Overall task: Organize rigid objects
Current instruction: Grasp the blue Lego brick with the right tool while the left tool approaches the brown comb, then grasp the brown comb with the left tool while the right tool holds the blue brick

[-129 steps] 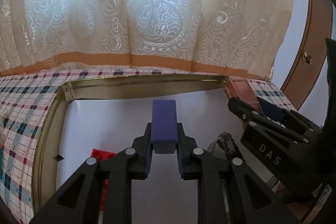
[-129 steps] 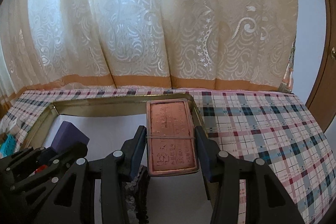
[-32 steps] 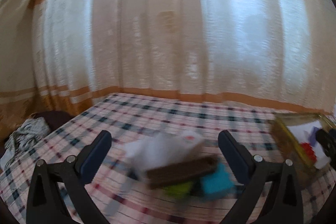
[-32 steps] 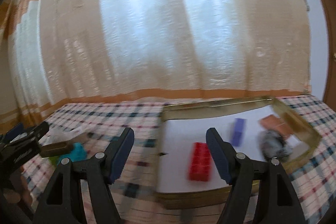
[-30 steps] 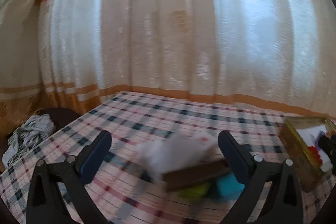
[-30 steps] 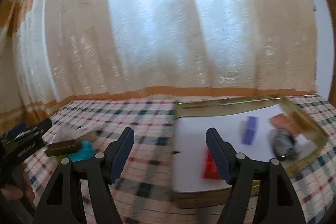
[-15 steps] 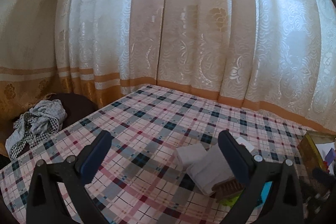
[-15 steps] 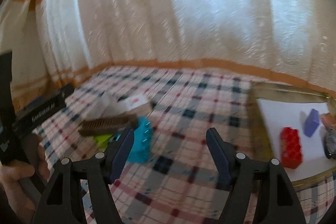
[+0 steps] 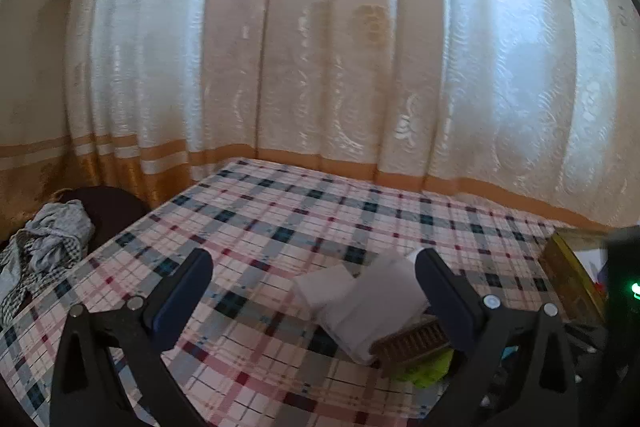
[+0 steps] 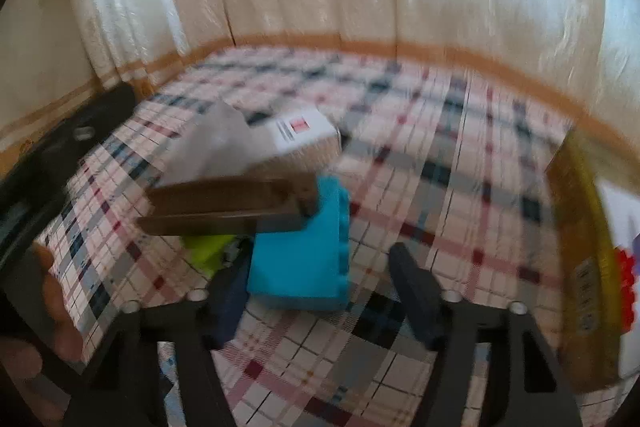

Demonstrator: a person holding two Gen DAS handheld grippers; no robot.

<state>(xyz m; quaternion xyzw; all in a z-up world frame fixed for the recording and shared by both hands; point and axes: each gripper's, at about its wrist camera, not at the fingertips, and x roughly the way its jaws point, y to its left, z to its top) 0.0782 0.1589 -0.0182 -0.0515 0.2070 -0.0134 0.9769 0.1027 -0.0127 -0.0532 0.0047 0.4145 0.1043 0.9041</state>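
Okay, my right gripper [image 10: 320, 287] is spread wide, empty, with the teal block [image 10: 304, 259] between its fingers on the plaid tablecloth [image 10: 440, 187]. A brown brush [image 10: 232, 205] lies across the block's far corner, over a lime piece [image 10: 206, 249]. Left gripper [image 9: 314, 291] gapes too, empty, white box [image 9: 360, 303] beyond. Gold tray [image 10: 592, 267] sits right.

On the worktop [image 10: 460, 187], a brush [image 10: 232, 205] rests across a toy brick [image 10: 304, 267], with a folded cloth [image 10: 220, 143] and a small box [image 10: 304, 131] behind; a tray [image 10: 580, 227] lies at the far right.
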